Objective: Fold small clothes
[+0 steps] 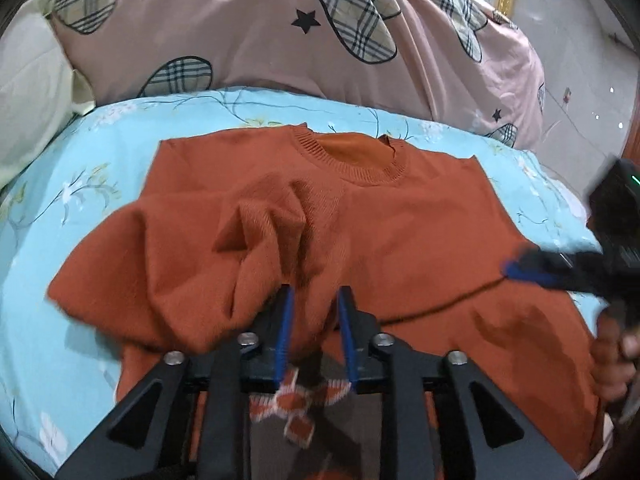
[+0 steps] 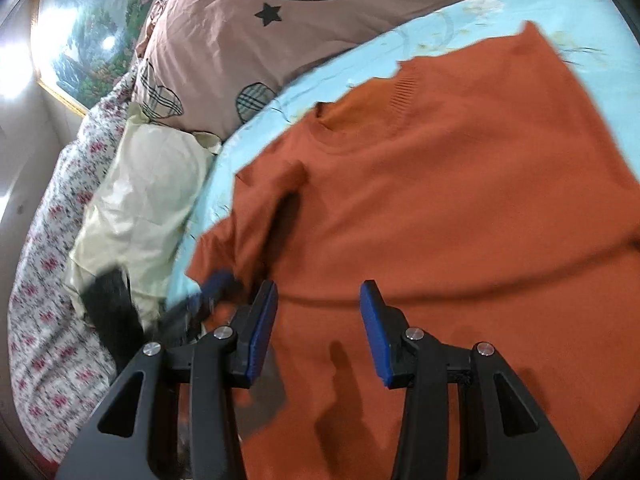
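The orange sweater (image 1: 400, 216) lies spread on the light blue floral sheet (image 1: 100, 168) of the bed, with its ribbed collar (image 1: 352, 160) on the far side, toward the pink duvet (image 1: 240, 32) with checked hearts. One sleeve (image 1: 180, 264) is folded over the body of the sweater and makes a loose, wrinkled heap.

In the left wrist view, the left hand-held gripper (image 1: 315, 320) has its blue pads a little apart, and some sweater cloth lies in the gap; whether the pads press on it I cannot tell. Just below them a patterned cloth (image 1: 296, 404), brown with orange and white shapes, shows; the right wrist view does not give this. The same view shows the right hand-held gripper (image 1: 528, 270) at the right side of the sweater, blurred, with the person's hand (image 1: 616, 356) partly cut off at the edge.

In the right wrist view, the right hand-held gripper (image 2: 318, 320) is open above the sweater, with nothing between its pads. Only this view shows a pale yellow pillow (image 2: 148, 200), a flowered quilt (image 2: 48, 280) and a framed picture (image 2: 92, 40) beyond the sweater. The left hand-held gripper (image 2: 216, 284) appears there only as a blurred dark shape at the folded sleeve.
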`<state>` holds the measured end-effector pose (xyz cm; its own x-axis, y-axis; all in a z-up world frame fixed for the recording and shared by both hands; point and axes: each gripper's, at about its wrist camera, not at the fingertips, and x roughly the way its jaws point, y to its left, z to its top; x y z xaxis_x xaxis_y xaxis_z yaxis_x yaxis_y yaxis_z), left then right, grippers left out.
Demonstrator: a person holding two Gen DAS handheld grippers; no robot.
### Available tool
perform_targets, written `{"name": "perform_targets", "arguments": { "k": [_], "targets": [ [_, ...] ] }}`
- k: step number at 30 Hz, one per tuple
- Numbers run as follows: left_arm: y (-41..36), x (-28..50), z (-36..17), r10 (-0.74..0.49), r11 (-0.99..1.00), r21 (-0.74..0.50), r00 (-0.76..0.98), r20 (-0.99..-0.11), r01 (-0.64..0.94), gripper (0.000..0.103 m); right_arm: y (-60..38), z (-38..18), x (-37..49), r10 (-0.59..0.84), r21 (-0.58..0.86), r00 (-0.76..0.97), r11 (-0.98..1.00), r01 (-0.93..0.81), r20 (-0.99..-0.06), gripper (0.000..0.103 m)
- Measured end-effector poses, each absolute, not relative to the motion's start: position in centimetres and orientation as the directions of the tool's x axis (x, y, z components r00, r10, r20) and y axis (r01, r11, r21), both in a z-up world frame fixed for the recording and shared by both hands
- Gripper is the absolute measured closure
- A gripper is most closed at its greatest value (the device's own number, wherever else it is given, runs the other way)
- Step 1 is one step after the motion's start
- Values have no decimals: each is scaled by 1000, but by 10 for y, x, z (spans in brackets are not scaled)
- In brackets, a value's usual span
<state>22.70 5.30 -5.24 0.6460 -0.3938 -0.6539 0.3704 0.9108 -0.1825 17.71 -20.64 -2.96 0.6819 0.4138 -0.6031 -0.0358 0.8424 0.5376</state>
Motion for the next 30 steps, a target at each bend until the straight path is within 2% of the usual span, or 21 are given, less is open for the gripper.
{"name": "perform_targets", "arguments": {
  "k": [3, 6, 10, 13, 15, 16, 21, 24, 26, 30],
  "targets": [
    [72, 208, -49, -376, 922, -183, 671, -639, 342, 73, -198, -35, 221, 483, 604, 656, 795, -51, -580, 59],
    [99, 194, -49, -306, 952, -178, 705, -640, 251, 73, -191, -43, 258, 501, 627, 636, 778, -34, -587, 59],
    [140, 186, -53, -251, 962, -250, 726, -640, 112, 72, -179, -61, 308, 569, 696, 589, 718, -14, -574, 59],
    [153, 195, -61, -209, 968, -245, 699, -683, 50, 71, -173, -73, 328, 588, 726, 580, 688, 8, -564, 59],
    [155, 205, -65, -196, 971, -237, 678, -708, 33, 71, -171, -74, 331, 599, 742, 586, 670, 7, -546, 92],
    [155, 211, -68, -193, 972, -232, 665, -721, 31, 71, -172, -69, 328, 600, 746, 598, 666, -4, -532, 93],
    [142, 239, -73, -180, 979, -199, 646, -742, 43, 71, -194, -11, 276, 501, 695, 753, 715, -83, -426, 93],
    [129, 254, -74, -147, 988, -147, 646, -749, 54, 71, -222, 24, 233, 390, 637, 841, 767, -72, -375, 93],
    [121, 263, -75, -109, 993, -105, 646, -755, 45, 71, -240, 32, 213, 317, 604, 872, 796, -32, -372, 93],
    [124, 269, -75, -92, 994, -105, 654, -751, 19, 69, -276, 21, 185, 196, 567, 885, 819, 89, -422, 93]
  ]
}}
